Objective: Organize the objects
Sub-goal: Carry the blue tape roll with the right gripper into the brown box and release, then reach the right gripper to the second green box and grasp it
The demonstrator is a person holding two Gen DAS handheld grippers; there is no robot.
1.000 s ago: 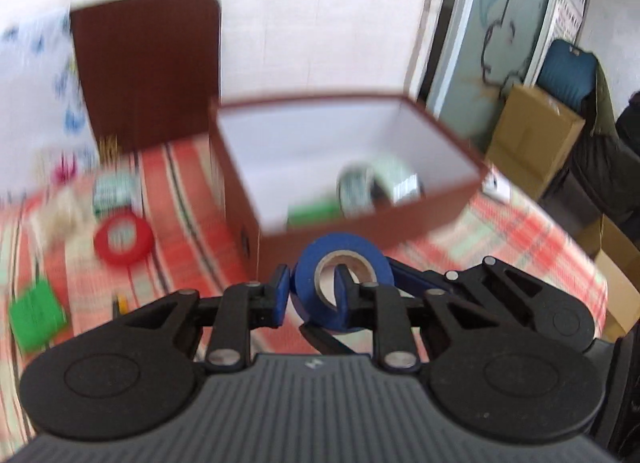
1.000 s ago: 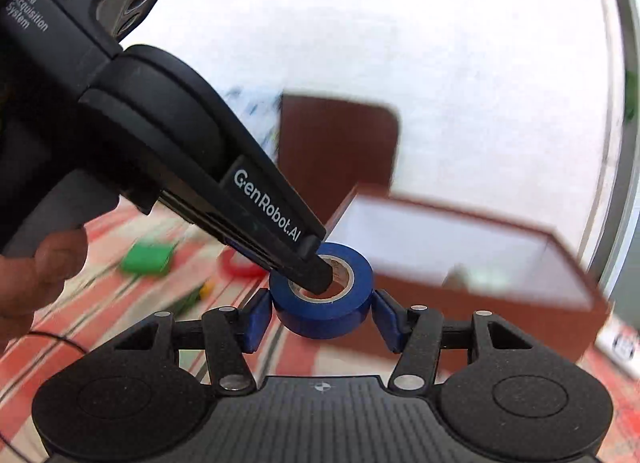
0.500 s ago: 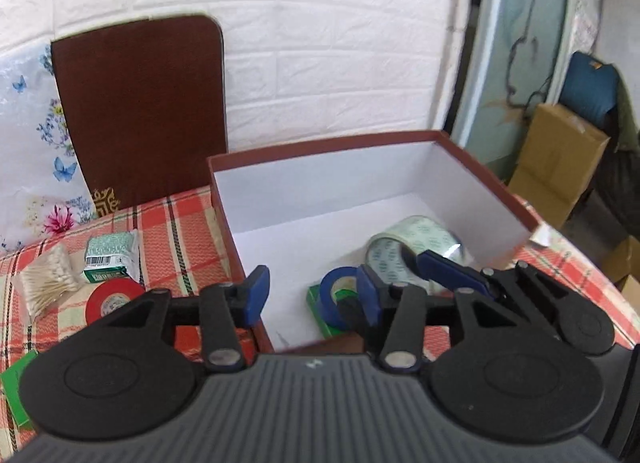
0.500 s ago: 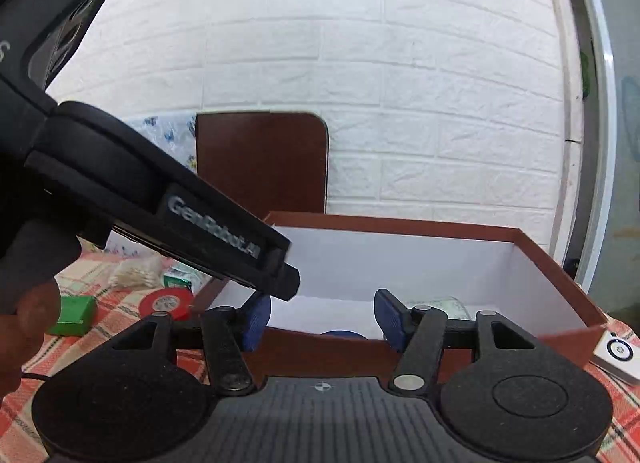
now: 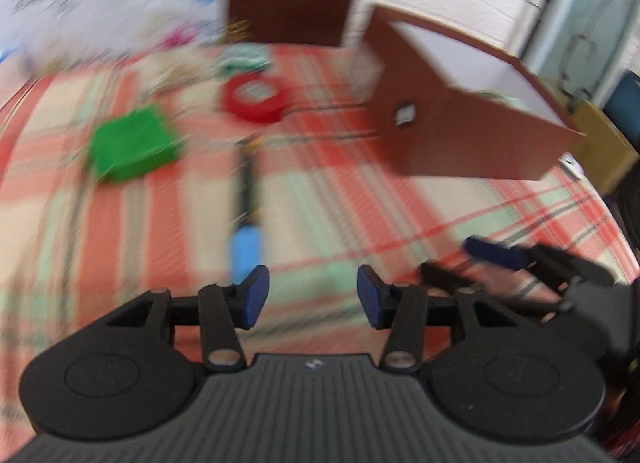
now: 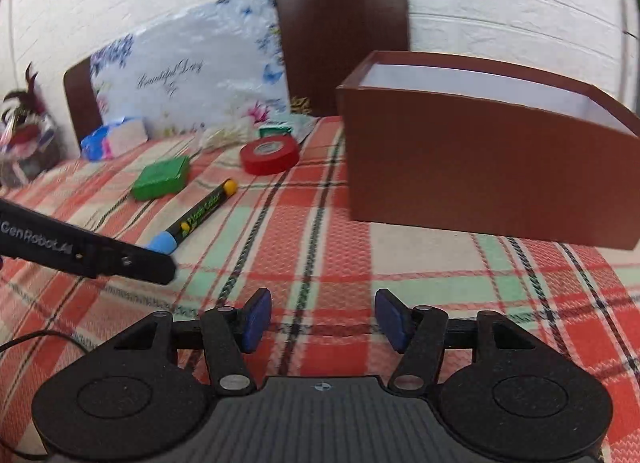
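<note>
Now both tongs hang empty over the checked counter (image 6: 320, 247): the left tongs (image 5: 313, 302) stand spread, the right tongs (image 6: 323, 319) also spread with nothing between. Left of the brown box (image 6: 480, 167) lie the red tape roll (image 6: 269, 153), the marker (image 6: 196, 217) and the green box (image 6: 161, 177).

Left wrist view heavily motion-blurred; marker pen (image 5: 244, 199) print illegible. Contents of open brown cardboard box (image 6: 480, 167) hidden behind its wall.

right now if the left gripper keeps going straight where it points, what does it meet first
Most likely the marker, lying just beyond the open, empty left gripper, slightly left of its line. Otherwise only tablecloth. The picture is blurred, so depth is uncertain.
</note>
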